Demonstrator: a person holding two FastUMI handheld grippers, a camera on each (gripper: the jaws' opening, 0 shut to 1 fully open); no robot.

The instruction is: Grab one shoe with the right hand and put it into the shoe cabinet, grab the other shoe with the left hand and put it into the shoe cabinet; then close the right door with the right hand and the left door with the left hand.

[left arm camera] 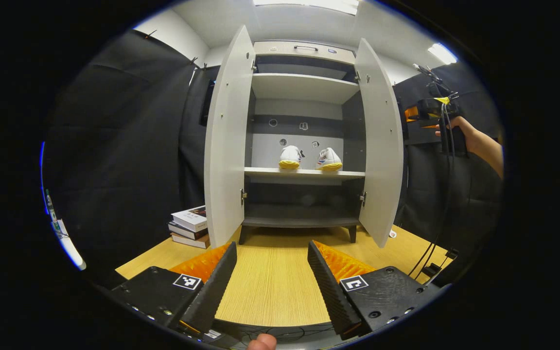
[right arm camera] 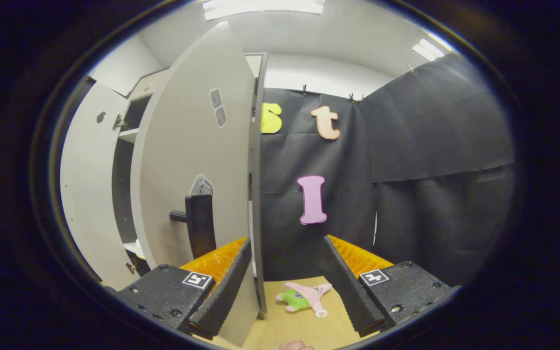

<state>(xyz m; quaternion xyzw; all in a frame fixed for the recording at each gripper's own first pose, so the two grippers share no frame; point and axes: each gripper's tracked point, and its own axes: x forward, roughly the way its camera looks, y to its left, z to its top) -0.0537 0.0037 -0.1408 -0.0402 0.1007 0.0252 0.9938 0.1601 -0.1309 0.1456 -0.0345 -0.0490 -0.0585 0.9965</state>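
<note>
Both shoes (left arm camera: 310, 159) are seen mid-frame on the cabinet (left arm camera: 304, 87) shelf, doors open, while left gripper (left arm camera: 272, 272) and right gripper (right arm camera: 287, 272) are held wide, empty.

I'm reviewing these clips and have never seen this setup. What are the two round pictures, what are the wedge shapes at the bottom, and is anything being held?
A person holds a two-finger gripper in each hand; a fisheye camera rides on each. The wedges are that gripper's own fingers.

The left gripper view faces the cabinet on a wooden table. Both doors are open, and two shoes sit on the middle shelf. Books lie stacked left of it. The left gripper is open and empty. Far right, a hand holds the other gripper.

The right gripper view looks along the right door, close to its edge. The right gripper is open, holding nothing. A small plush toy lies on the table.
</note>
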